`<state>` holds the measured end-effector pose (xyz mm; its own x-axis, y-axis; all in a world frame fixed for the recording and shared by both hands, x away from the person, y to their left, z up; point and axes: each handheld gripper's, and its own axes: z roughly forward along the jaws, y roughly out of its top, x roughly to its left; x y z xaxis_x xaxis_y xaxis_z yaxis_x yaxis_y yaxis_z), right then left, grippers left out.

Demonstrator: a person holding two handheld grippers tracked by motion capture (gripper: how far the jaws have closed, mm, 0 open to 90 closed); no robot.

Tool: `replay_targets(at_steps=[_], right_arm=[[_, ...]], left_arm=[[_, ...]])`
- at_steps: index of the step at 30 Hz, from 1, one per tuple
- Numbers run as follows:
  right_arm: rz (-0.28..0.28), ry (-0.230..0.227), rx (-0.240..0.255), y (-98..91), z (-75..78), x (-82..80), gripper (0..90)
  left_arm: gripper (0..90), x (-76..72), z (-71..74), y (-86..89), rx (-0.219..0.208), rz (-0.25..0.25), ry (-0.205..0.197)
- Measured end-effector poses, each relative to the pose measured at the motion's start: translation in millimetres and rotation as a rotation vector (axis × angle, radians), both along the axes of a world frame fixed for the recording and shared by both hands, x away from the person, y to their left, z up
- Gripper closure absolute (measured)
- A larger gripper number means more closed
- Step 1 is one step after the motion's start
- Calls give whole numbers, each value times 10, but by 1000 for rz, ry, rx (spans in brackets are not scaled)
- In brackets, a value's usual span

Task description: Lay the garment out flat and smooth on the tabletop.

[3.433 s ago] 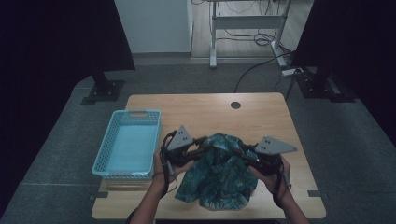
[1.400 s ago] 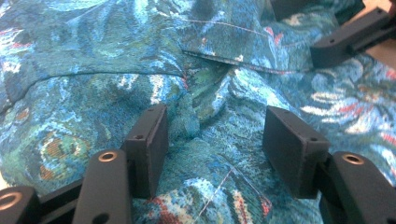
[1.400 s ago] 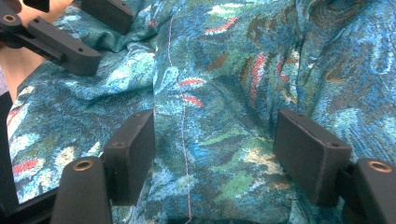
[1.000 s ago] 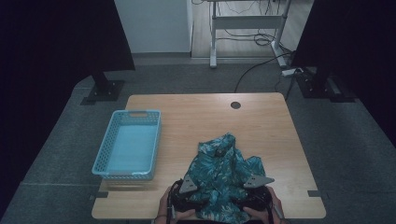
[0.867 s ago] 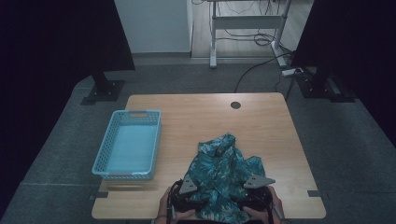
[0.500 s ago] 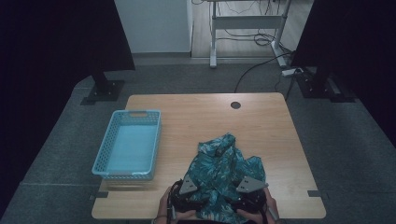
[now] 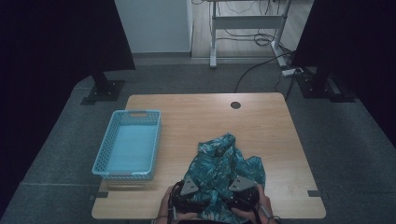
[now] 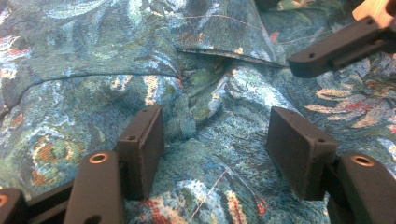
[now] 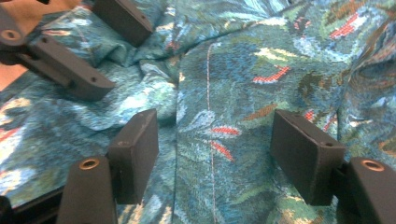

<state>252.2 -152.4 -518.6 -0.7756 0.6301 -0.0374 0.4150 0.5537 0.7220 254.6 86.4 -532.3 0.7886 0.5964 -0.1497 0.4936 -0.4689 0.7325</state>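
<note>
Your shirt [image 7: 223, 172], a teal garment with a leafy print and red flecks, lies bunched in a rumpled heap near the tabletop's front edge, right of the middle, with its collar end pointing toward the far edge and its near hem running under your hands. Since a few seconds ago it has been drawn in from a wider spread into this narrower mound, and both hands have dropped back from its flanks to its near end; in the last second the right one has slid inward toward the left. Your left gripper [image 8: 215, 140] has just been opening its jaws: they stand wide, pads clear of the cloth, with a raised fold sitting between them but not pinched. Your right gripper [image 9: 215, 149] stands much the same, jaws well apart over a seam [image 9: 208, 93] that runs straight up the fabric, gripping nothing. In the high view the left gripper [image 7: 189, 198] and right gripper [image 7: 243, 193] sit side by side on the near hem, close together. That reads as a release after a gather or fold, so the shirt is loose on the table and no grip is carrying it. The blue basket [image 7: 107, 163] waits at the tabletop's left edge, well apart from the shirt, with nothing visible inside it. If the shirt is bound for it, you need a fresh pinch on the folds under each gripper before lifting.
</note>
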Motion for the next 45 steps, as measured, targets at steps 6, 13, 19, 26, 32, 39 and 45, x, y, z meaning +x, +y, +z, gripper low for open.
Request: replay_targets(at_steps=[6,13,19,26,32,39,45], right_arm=[[-11,27,-3,-14,-81,65,332],[-14,15,-16,-9,-99,67,362],[-5,-3,-37,-30,-96,67,640],[25,10,44,-94,-6,48,782],[26,1,95,-200,89,46,808],[-14,-29,139,-346,212,36,848],[-52,-56,175,-499,304,40,856]], left_arm=[[354,4,-3,6,-10,-1,7],[355,13,-7,17,-18,-3,10],[363,21,-13,27,-22,-5,6],[374,19,-12,22,-14,-5,-2],[400,22,-5,25,0,-4,-9],[399,25,-7,31,-6,-3,-4],[409,35,-4,43,-8,-3,1]])
